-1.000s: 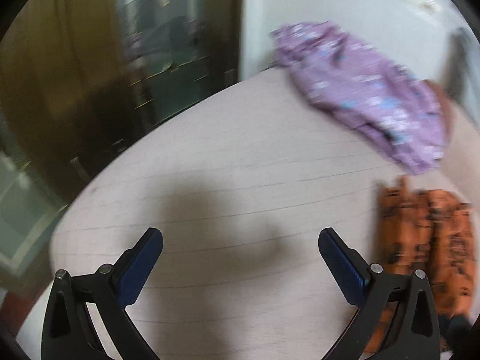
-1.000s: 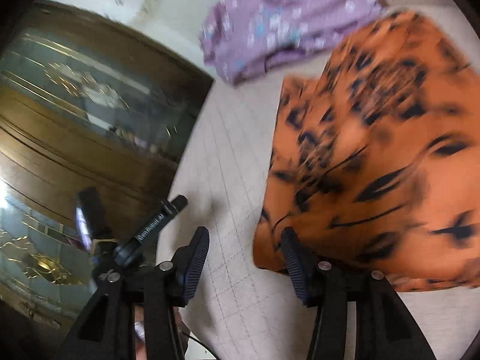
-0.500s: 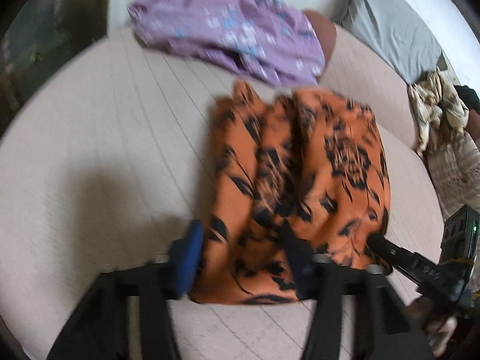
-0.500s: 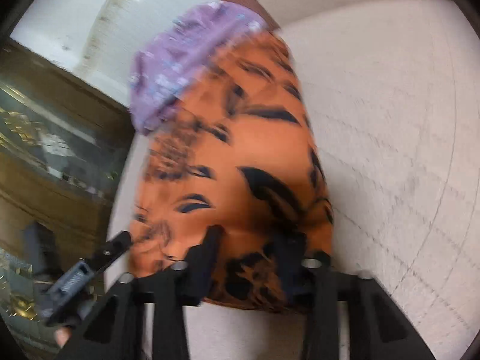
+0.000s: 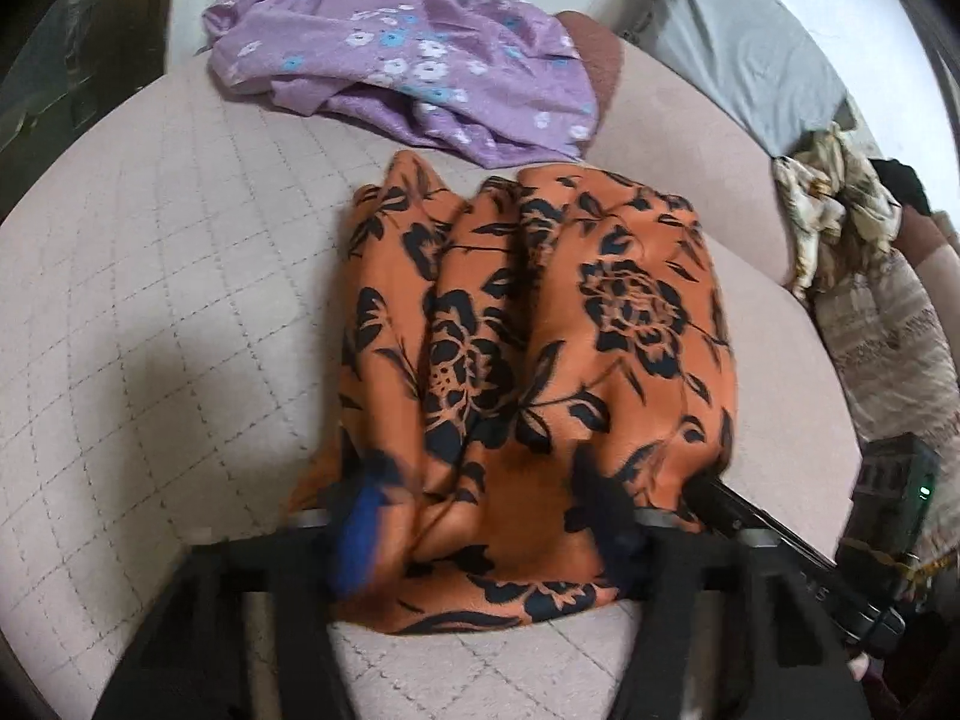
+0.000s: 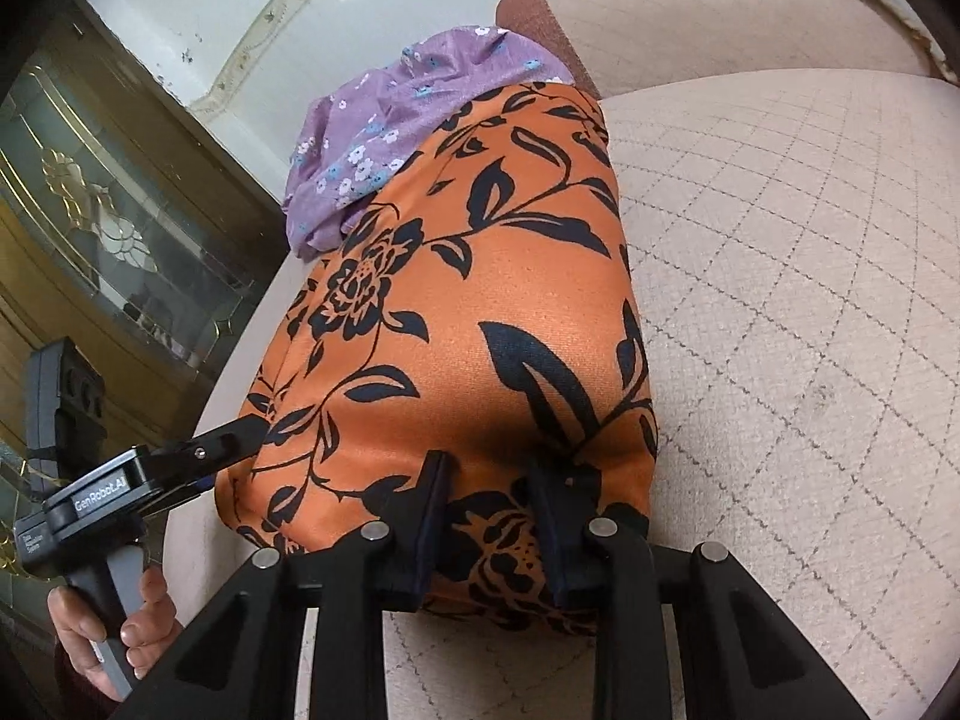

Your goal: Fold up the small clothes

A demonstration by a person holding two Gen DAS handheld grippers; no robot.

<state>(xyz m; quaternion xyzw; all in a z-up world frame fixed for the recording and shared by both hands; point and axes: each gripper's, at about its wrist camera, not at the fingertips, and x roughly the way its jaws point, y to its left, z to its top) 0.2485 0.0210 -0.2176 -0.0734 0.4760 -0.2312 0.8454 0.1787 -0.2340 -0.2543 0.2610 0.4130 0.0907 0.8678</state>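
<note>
An orange garment with black flowers (image 5: 606, 324) lies bunched on a pale pink quilted seat (image 5: 156, 312). In the left wrist view my left gripper (image 5: 483, 516) is shut on the garment's near edge, with folds gathered between its fingers. In the right wrist view my right gripper (image 6: 489, 504) is shut on the near edge of the same orange garment (image 6: 480, 300), at its right end. My left gripper (image 6: 240, 438) also shows there, biting the cloth's left corner, with a hand (image 6: 114, 618) on its handle. A purple flowered garment (image 5: 408, 48) lies crumpled behind.
A grey cushion (image 5: 750, 48) and a beige patterned cloth (image 5: 834, 210) lie at the far right of the seat. A dark wooden cabinet with ornate glass (image 6: 108, 228) stands close beside the seat's left edge. Bare quilted seat (image 6: 780, 300) stretches right of the garment.
A second ago my left gripper hung wide open over bare seat and the right was beside the garment. Both have since moved onto its near edge and closed on it.
</note>
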